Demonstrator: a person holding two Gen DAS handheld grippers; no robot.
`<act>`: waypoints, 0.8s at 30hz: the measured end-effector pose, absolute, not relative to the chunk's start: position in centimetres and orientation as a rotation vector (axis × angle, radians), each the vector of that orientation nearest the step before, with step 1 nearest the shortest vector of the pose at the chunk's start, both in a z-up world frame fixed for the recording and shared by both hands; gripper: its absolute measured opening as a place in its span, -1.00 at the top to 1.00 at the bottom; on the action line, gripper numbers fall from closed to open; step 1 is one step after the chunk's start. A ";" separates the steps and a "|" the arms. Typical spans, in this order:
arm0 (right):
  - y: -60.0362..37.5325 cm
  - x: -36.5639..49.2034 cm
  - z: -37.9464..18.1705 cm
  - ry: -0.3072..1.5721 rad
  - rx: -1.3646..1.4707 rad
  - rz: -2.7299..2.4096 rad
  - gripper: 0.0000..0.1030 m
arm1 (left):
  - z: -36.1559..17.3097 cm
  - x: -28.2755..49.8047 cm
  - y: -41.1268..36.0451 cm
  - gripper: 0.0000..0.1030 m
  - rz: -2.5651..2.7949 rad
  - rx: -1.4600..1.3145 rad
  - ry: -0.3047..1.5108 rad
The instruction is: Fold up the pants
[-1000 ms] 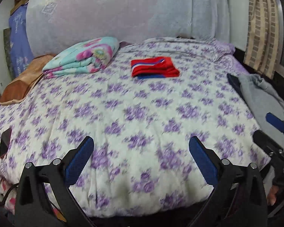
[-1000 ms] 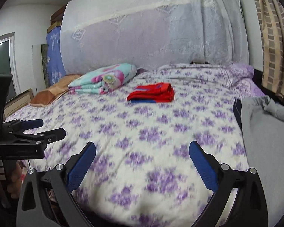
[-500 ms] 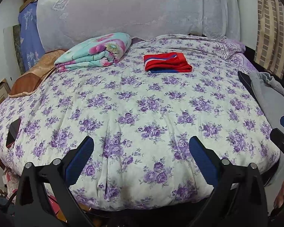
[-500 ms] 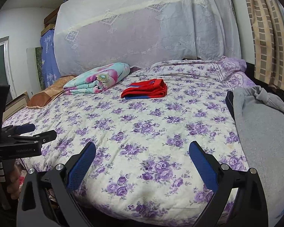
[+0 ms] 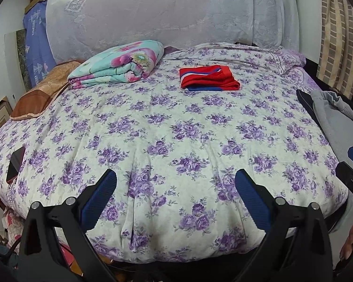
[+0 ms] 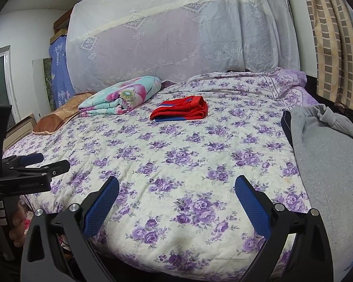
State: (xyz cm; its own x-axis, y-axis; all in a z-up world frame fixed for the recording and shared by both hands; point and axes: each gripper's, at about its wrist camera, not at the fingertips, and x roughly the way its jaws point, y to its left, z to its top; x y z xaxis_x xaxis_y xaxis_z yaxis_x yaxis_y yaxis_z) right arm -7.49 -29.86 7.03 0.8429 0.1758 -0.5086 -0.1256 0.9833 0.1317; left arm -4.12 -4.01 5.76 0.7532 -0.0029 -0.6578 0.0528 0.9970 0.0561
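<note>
Grey pants [image 6: 327, 164] lie unfolded along the right edge of the bed, over a dark garment [image 6: 285, 123]; they also show in the left wrist view [image 5: 336, 115]. Folded red and blue shorts [image 5: 208, 78] sit toward the far middle of the bed, also in the right wrist view [image 6: 181, 111]. My left gripper [image 5: 175, 189] is open and empty over the bed's near edge. My right gripper [image 6: 176, 190] is open and empty, left of the grey pants. The left gripper shows in the right wrist view [image 6: 38, 162].
A purple-flowered quilt [image 5: 176, 136] covers the bed. A folded floral blanket [image 5: 120, 64] and a brown pillow [image 5: 42, 89] lie at the far left. A dark phone-like object [image 5: 15, 163] lies at the left edge. A curtain [image 6: 331, 35] hangs at right.
Both cameras have drawn back and steadied, so the bed sits a little lower and farther in view. Both grippers stay open. Nothing on the bed has moved.
</note>
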 end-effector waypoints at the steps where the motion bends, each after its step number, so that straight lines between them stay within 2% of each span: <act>1: -29.8 -7.5 7.0 0.545 0.095 0.157 -0.93 | 5.8 -4.1 -4.0 -0.91 -0.027 0.074 0.715; 24: -29.4 -7.7 6.6 0.558 0.102 0.154 -0.93 | 5.8 -4.6 -4.4 -0.91 -0.011 0.114 0.659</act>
